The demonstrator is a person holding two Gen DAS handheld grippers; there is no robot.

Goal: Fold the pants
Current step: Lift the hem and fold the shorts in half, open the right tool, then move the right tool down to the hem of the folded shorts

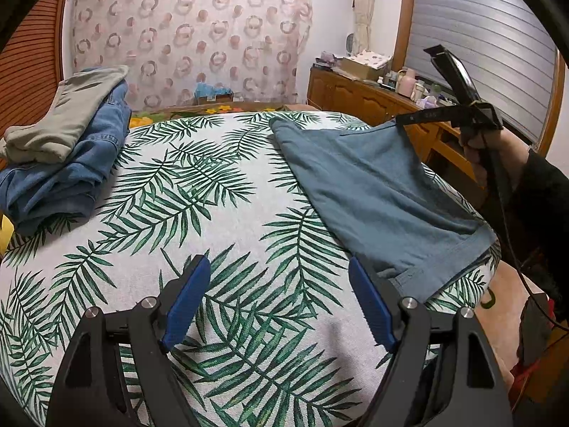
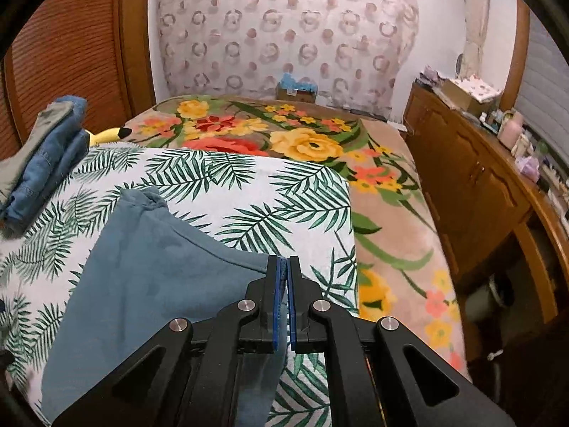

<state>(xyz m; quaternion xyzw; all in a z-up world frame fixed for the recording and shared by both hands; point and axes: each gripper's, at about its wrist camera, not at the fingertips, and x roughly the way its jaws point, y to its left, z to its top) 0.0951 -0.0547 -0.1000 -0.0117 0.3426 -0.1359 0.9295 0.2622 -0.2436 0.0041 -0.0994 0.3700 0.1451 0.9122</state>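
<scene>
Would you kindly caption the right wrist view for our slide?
Right tool shut on teal pants over leaf-print bed cover.

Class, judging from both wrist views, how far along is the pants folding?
Done: jeans and a grey garment lie folded and stacked. In hand: the right gripper is shut on an edge of the blue pants, lifting it; the left gripper is open, holding nothing. Left: completing the fold.

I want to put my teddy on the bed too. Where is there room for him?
The leaf-print cover is bare in the middle, between the stack of jeans and the blue pants. The right side is crowded: the right claw is pinching the pants there. The left claw is open.
</scene>
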